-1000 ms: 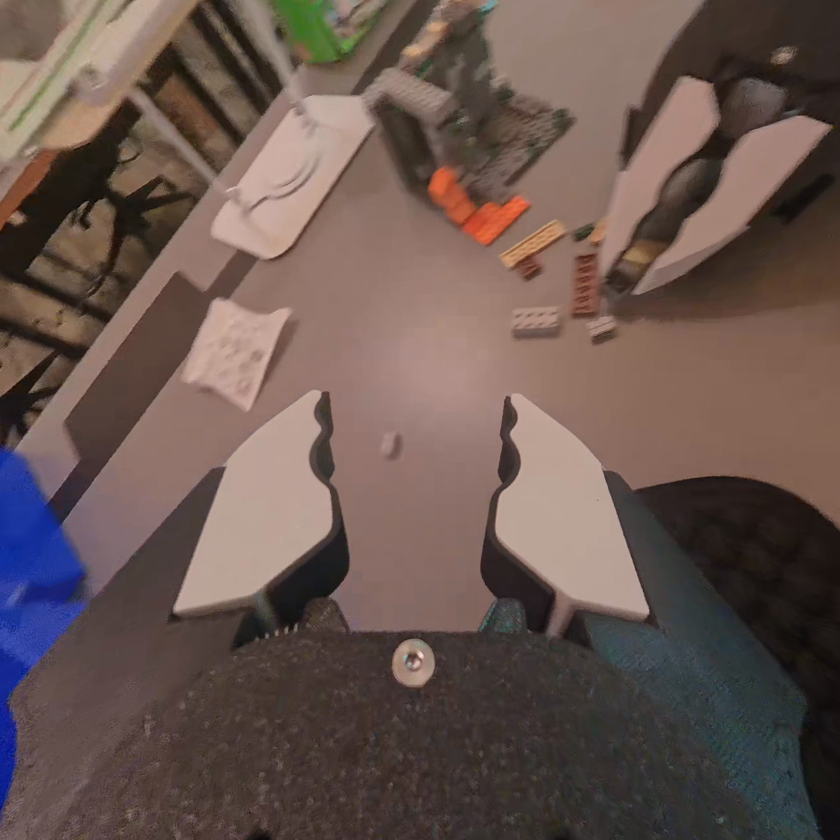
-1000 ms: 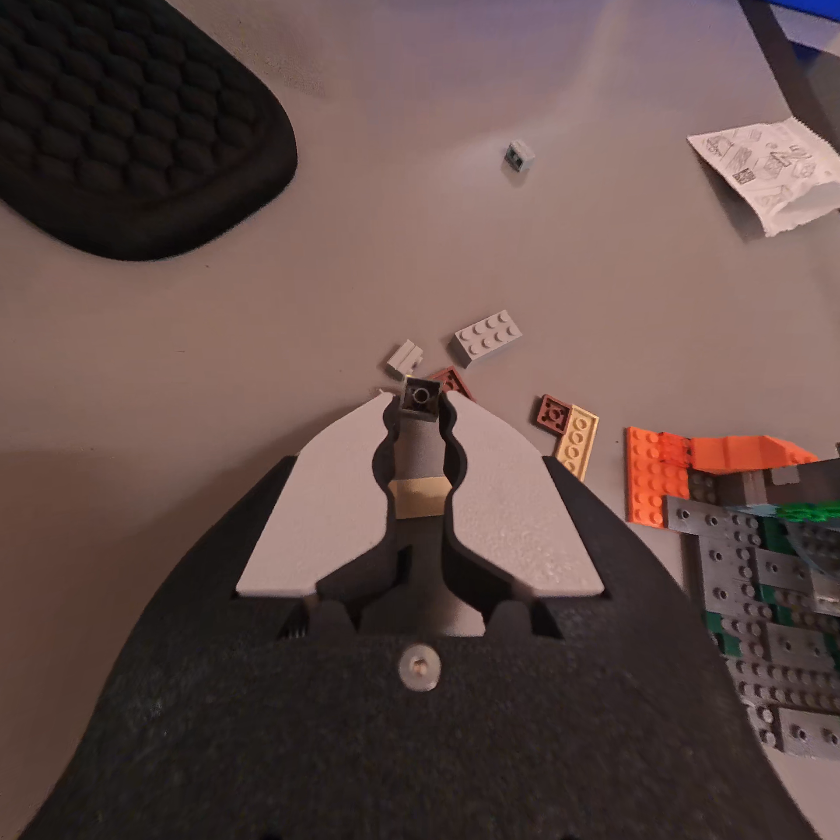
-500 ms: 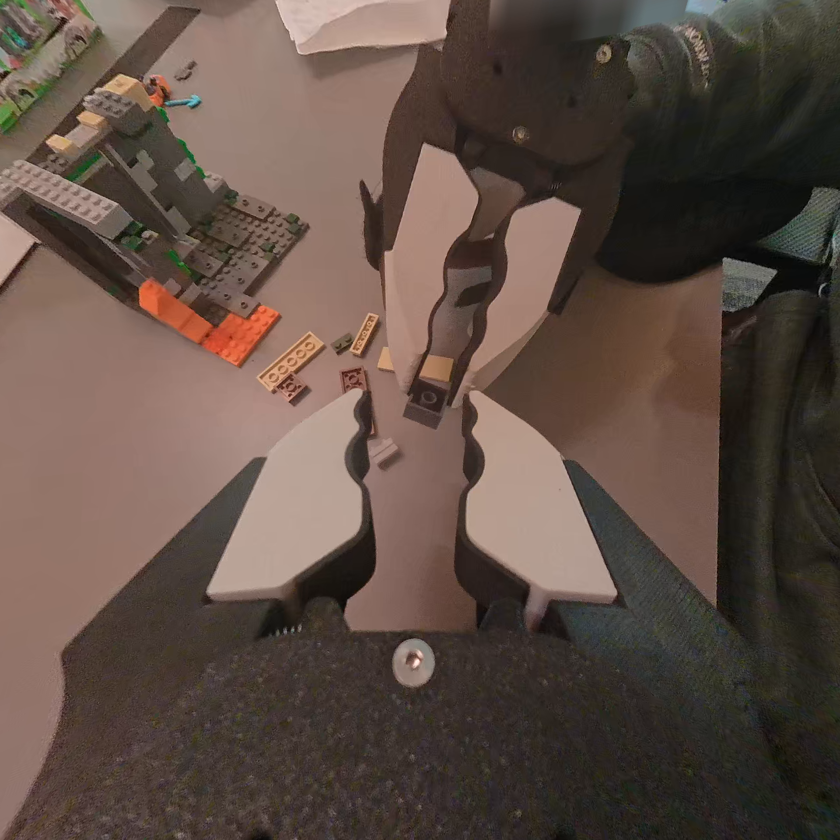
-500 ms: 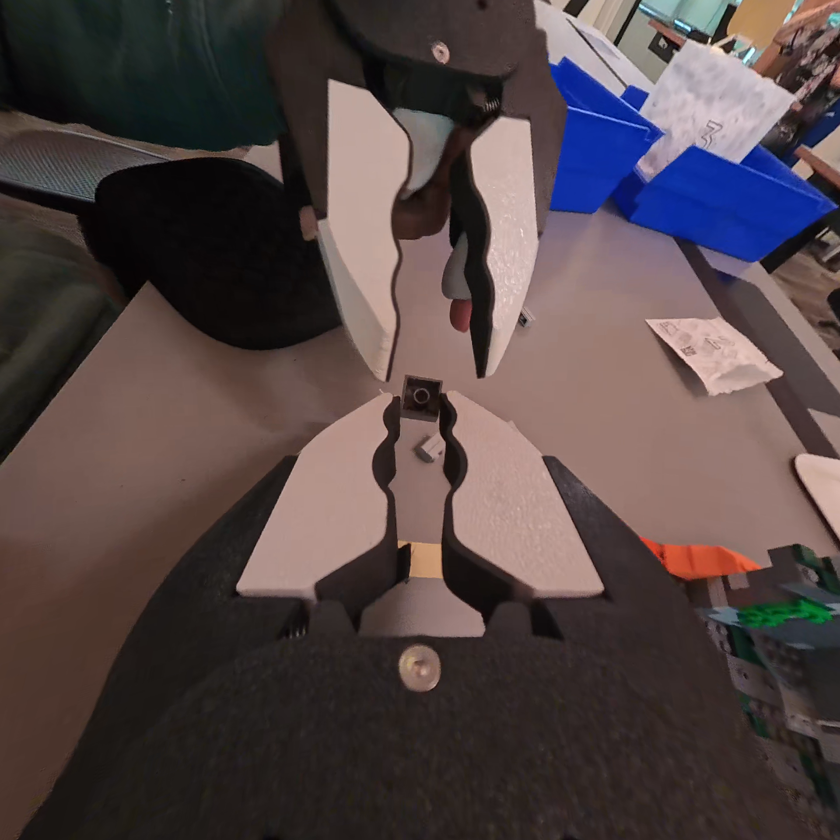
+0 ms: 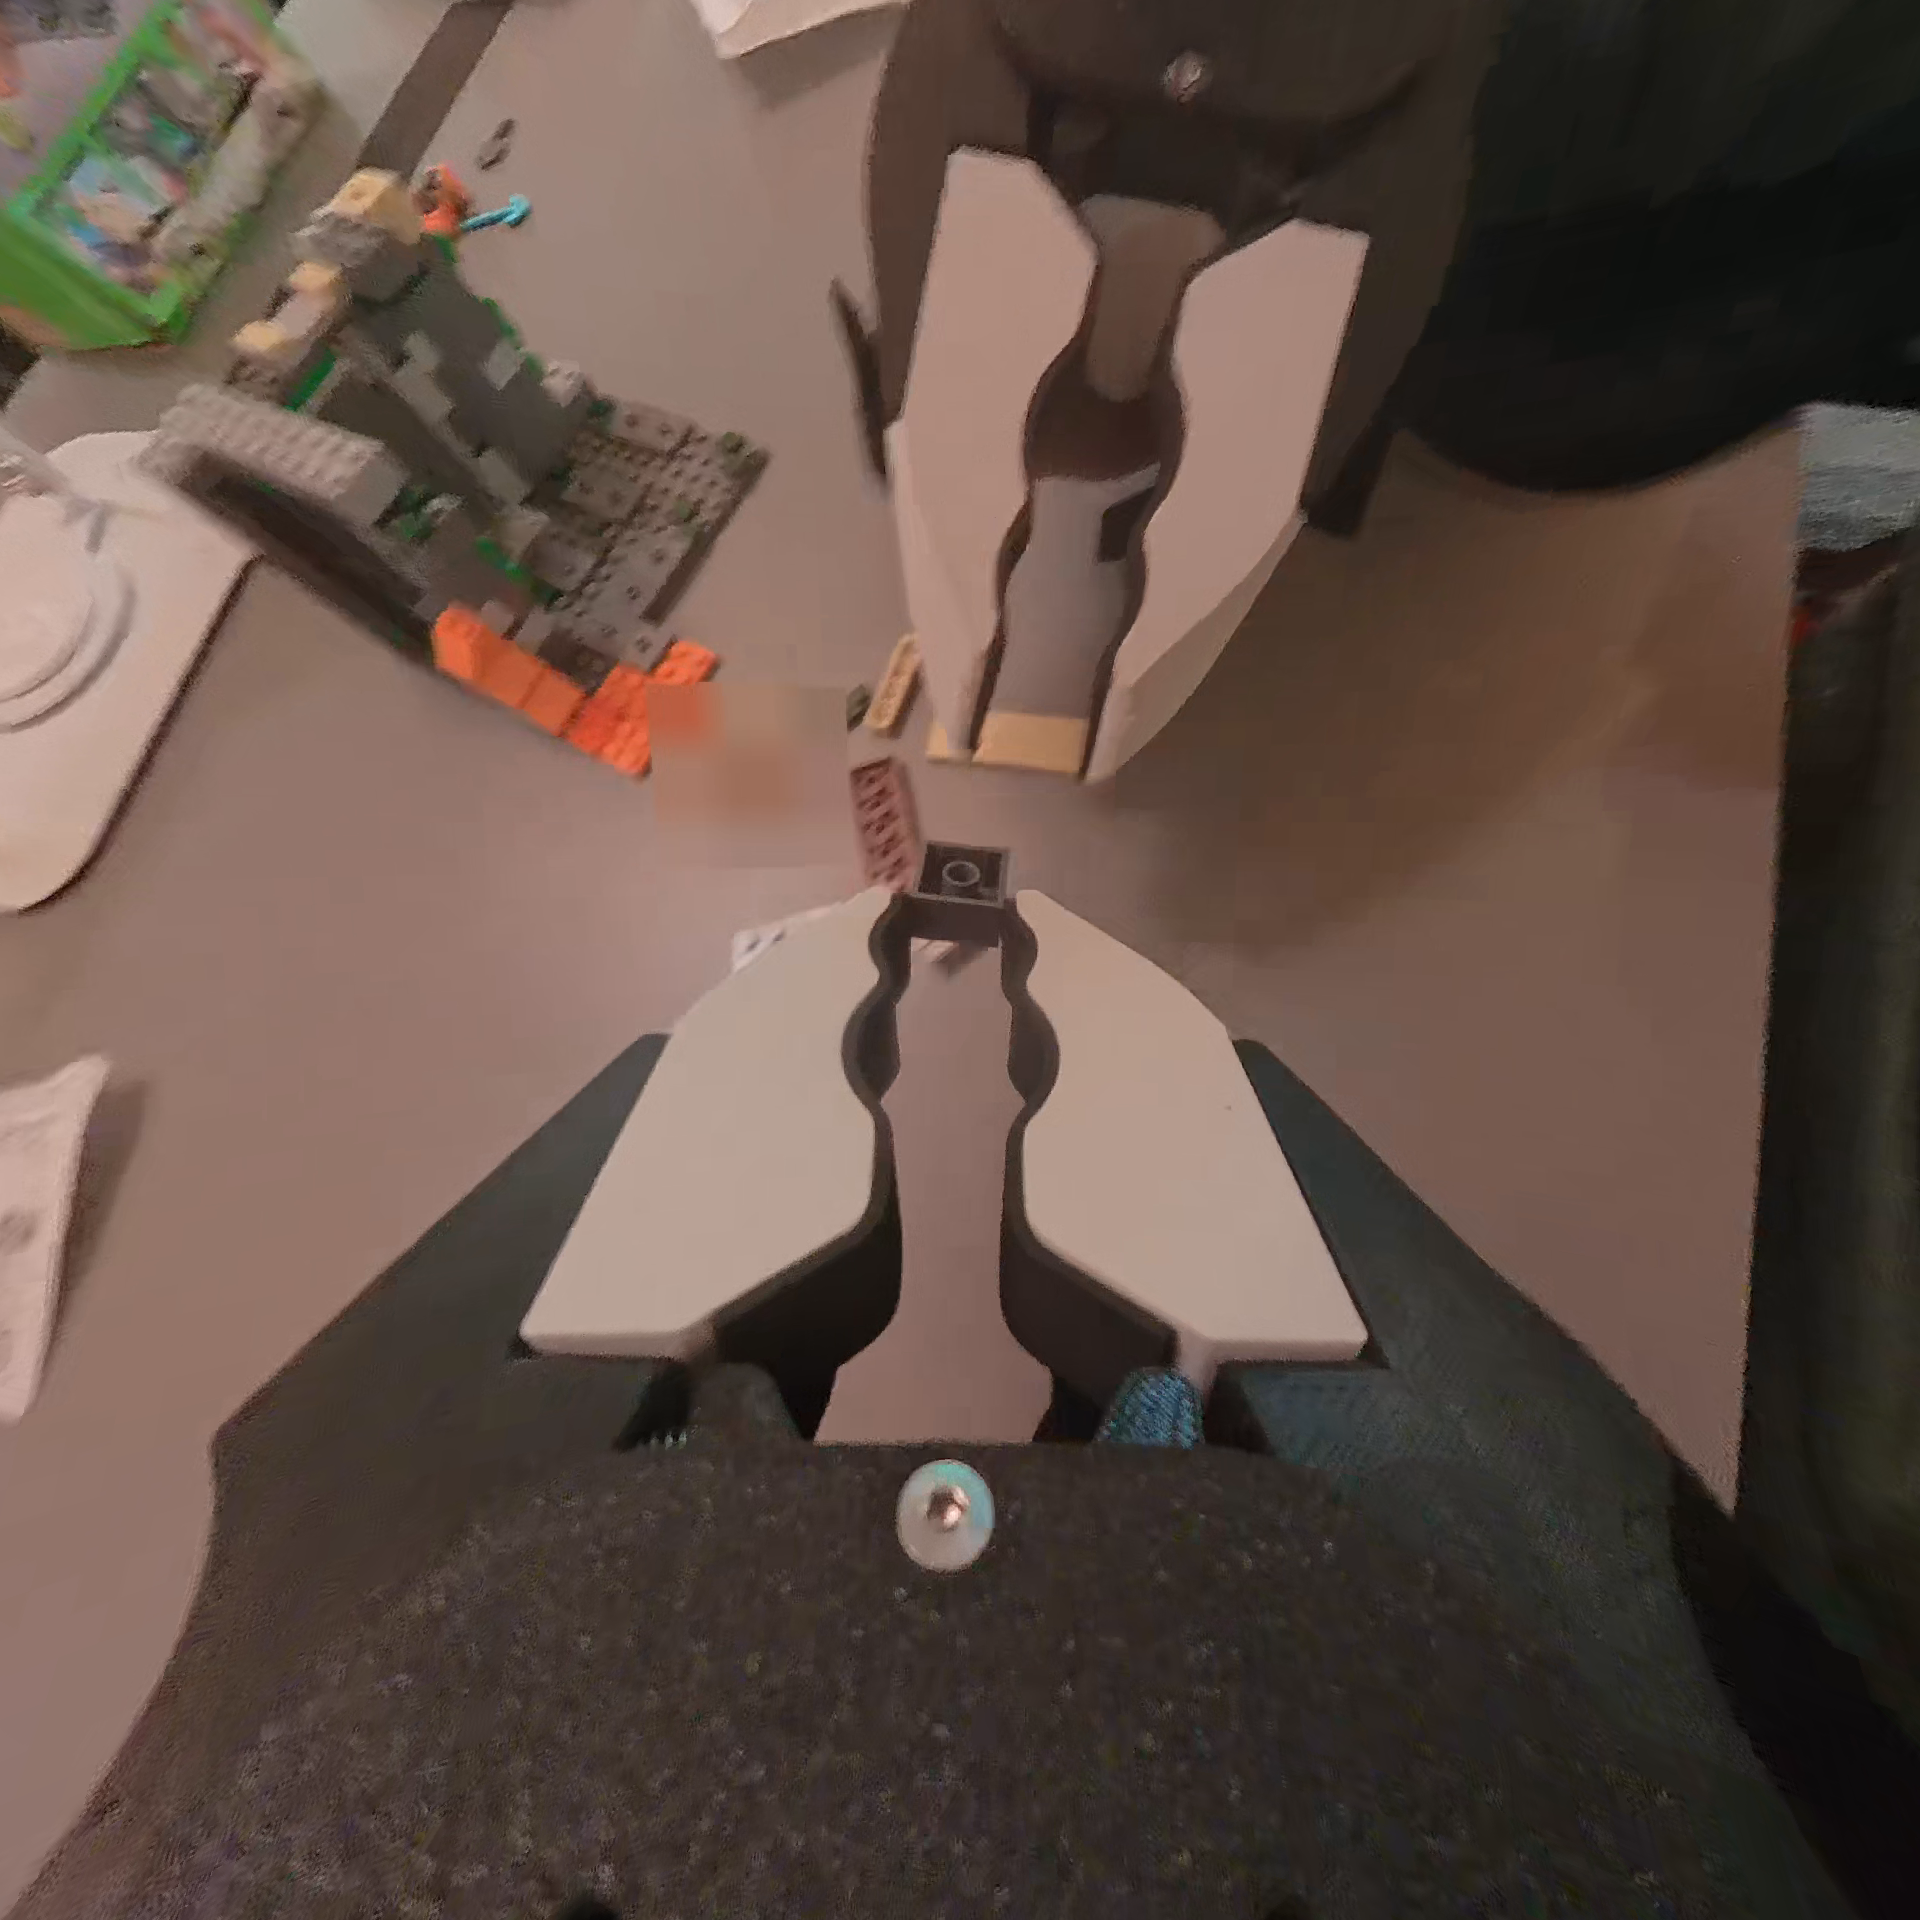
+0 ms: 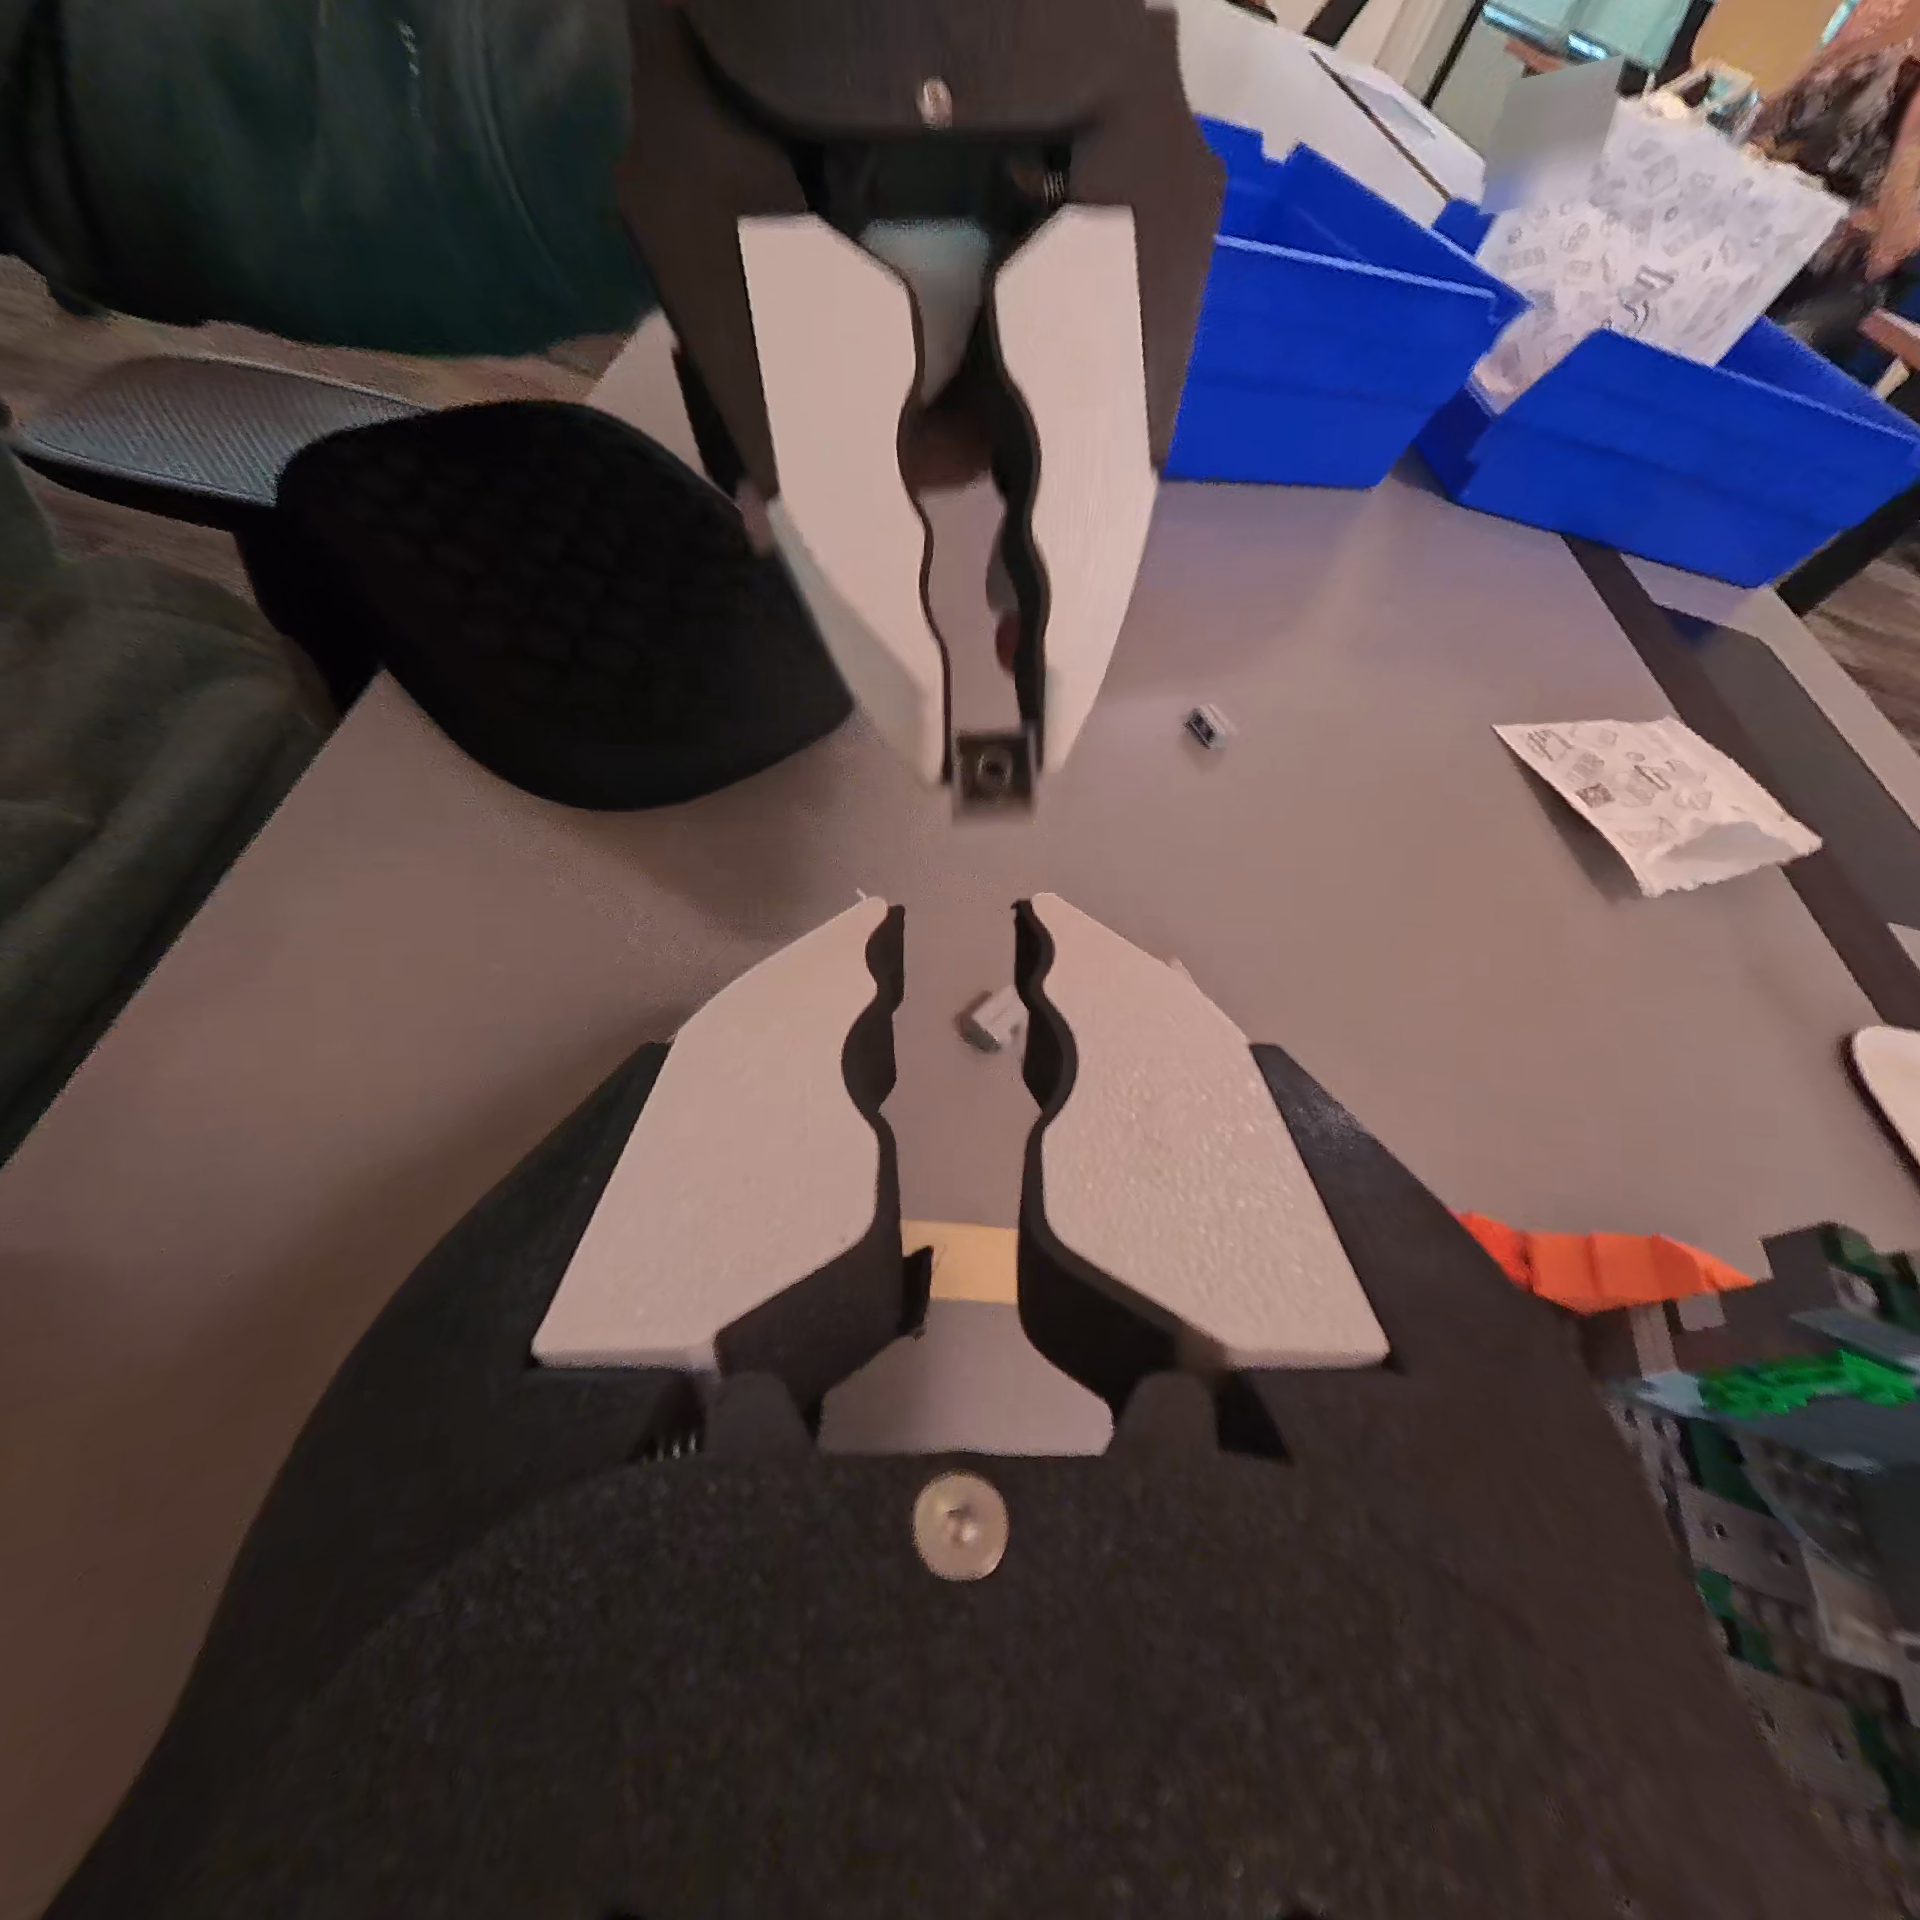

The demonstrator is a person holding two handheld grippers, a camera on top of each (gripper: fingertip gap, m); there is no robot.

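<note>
My left gripper (image 5: 956, 906) is shut on a small dark grey brick (image 5: 962, 891), pinched at its fingertips above the grey table (image 5: 416, 987). The right wrist view shows the same: the left gripper (image 6: 992, 771) comes in from the top with the brick (image 6: 994, 774) between its tips. My right gripper (image 6: 954, 916) is open and empty, a short way back from the brick. In the left wrist view the right gripper (image 5: 1023, 743) faces mine with nothing at its tips. A tan piece (image 6: 961, 1273) shows low between its fingers; I cannot tell if it touches them.
A grey brick build (image 5: 436, 416) with orange plates (image 5: 561, 686) stands left; a brown plate (image 5: 888, 810) and a tan plate (image 5: 896, 686) lie near it. A small light grey piece (image 6: 992, 1016), a printed paper bag (image 6: 1652, 800), blue bins (image 6: 1330, 343) and a black pad (image 6: 540, 592) lie around. Left and right tips are no more than a few centimetres apart. The brown plate (image 5: 888, 810) lies around 9 cm away from my right fingertips.
The dark grey brick passed from my right gripper to my left. The left fingers closed on it, the right fingers opened, and the two grippers drew apart.
</note>
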